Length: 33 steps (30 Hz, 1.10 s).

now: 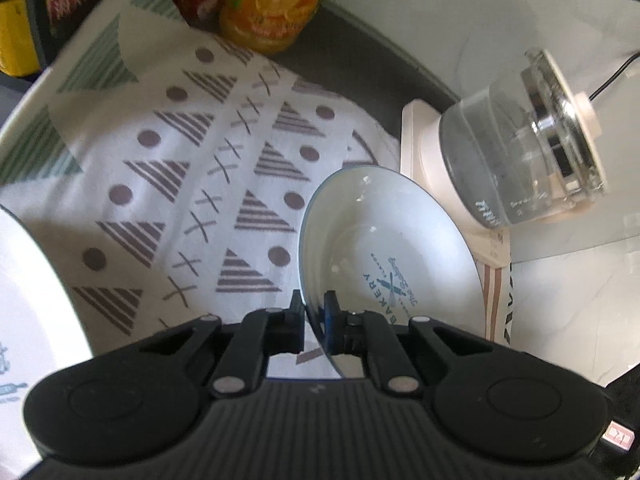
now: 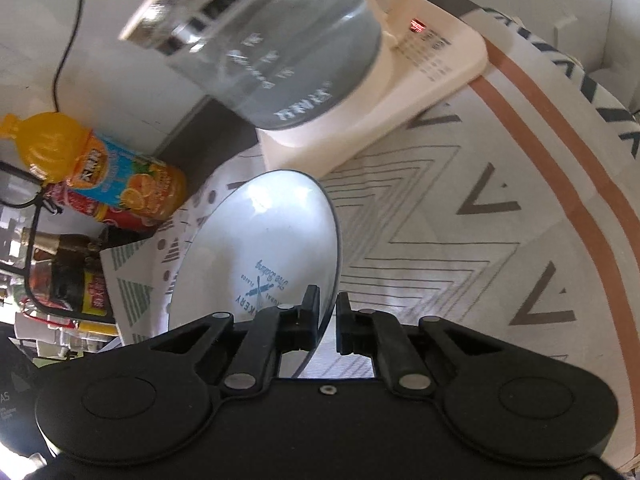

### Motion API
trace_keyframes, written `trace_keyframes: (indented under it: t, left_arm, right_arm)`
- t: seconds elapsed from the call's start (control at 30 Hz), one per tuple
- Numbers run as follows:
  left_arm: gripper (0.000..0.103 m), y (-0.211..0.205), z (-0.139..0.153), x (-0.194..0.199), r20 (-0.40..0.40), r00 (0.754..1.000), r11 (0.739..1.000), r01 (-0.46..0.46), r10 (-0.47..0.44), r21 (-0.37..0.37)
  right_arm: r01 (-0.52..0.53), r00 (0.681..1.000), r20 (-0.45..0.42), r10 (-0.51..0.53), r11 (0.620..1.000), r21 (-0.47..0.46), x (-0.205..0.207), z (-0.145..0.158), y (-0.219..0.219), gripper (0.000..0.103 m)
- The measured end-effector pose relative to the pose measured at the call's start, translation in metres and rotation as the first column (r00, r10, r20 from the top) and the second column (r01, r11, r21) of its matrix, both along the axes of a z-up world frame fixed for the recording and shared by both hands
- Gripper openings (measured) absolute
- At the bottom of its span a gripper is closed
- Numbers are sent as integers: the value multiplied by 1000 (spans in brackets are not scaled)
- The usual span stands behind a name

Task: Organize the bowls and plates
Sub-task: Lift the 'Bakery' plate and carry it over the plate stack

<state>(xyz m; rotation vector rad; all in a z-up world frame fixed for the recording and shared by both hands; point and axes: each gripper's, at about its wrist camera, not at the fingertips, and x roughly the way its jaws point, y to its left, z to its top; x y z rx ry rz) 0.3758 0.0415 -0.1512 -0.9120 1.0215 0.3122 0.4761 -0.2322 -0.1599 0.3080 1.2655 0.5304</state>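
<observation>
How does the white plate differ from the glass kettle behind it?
The plate is opaque white with blue print; the kettle is see-through glass. The plate is held by its rim in the jaws of the right gripper; the kettle sits on a cream base. Both are round.

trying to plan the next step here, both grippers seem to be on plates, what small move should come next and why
Probably bring the two plates together, stacking one on the other. The left gripper is shut on a white plate, and the right gripper straddles the rim of a matching plate, though a gap shows at one finger, so I would close it firmly first. Both plates are tilted above the patterned cloth, near the glass kettle.
</observation>
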Motion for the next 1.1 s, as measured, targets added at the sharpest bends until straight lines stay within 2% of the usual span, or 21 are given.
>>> trace_keyframes:
  t: [0.53,1.1]
  left_arm:
    - [7,35,35,-58,60,996,996,-71,68,47]
    - [7,68,42,-145,69,990,989,-130,125,68]
  right_arm:
    - [-90,992,92,86,995,39,-45,27,47,8]
    - [-173,979,113,167,984,46,-120,33,84,8]
